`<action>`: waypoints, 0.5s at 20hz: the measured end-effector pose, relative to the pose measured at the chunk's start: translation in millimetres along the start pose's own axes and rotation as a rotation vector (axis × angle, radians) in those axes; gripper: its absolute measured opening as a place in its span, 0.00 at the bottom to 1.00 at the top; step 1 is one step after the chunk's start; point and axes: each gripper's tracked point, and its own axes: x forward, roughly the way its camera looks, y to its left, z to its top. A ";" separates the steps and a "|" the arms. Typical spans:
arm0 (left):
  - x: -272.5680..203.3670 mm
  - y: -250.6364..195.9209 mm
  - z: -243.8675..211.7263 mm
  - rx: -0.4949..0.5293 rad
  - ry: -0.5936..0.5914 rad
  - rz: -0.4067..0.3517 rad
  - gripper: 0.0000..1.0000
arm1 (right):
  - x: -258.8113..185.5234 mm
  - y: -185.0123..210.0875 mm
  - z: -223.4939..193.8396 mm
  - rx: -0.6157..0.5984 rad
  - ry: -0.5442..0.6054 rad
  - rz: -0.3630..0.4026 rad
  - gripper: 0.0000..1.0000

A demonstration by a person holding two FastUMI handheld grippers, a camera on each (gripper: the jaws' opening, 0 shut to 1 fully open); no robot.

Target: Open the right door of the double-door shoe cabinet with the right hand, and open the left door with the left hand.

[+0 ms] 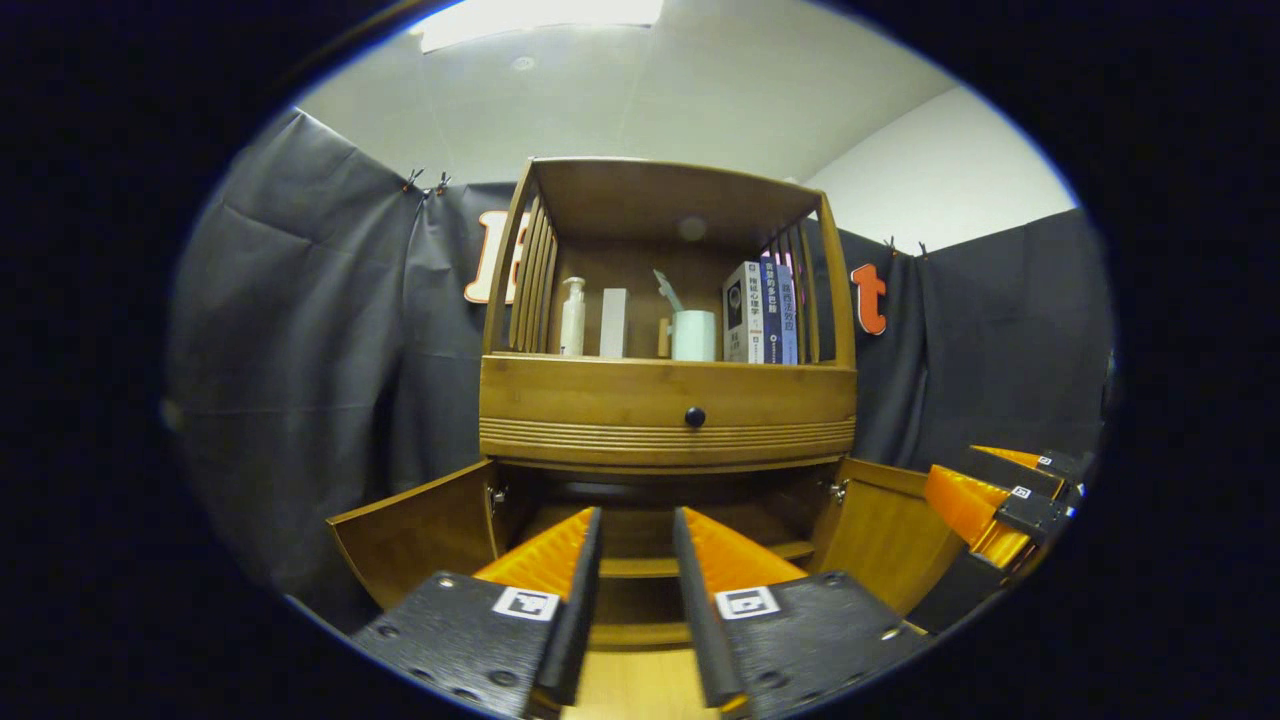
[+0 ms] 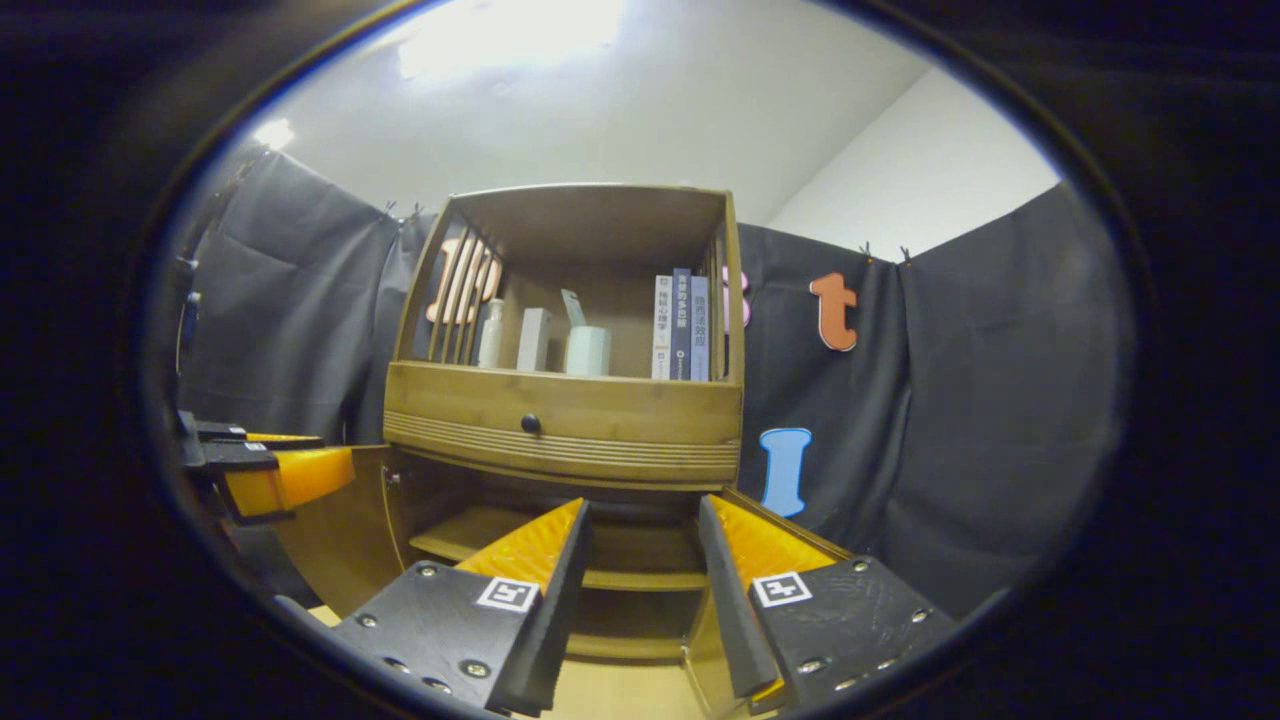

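Note:
The wooden shoe cabinet stands straight ahead with both lower doors swung outward. In the left gripper view its left door angles out to the left and its right door to the right. My left gripper is open in front of the gap between them and holds nothing. The right gripper hangs just right of the right door. In the right gripper view my right gripper is open and empty before the cabinet's inner shelf. The right door lies partly behind its right finger. The left gripper sits by the left door.
A drawer with a dark knob sits above the doors. The open shelf on top holds a pump bottle, a white cup and books. Black cloth walls close in behind and on both sides.

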 end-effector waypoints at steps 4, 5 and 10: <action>0.9 4.7 5.0 0.010 -0.022 0.021 0.98 | 2.1 2.4 5.1 0.019 -0.015 -0.015 0.74; 2.3 5.1 6.4 0.008 -0.029 0.027 0.98 | -1.5 4.0 6.4 0.021 -0.010 -0.015 0.85; 0.8 9.2 8.6 0.027 -0.035 0.031 0.96 | 4.3 9.5 -1.7 0.035 0.006 -0.018 0.98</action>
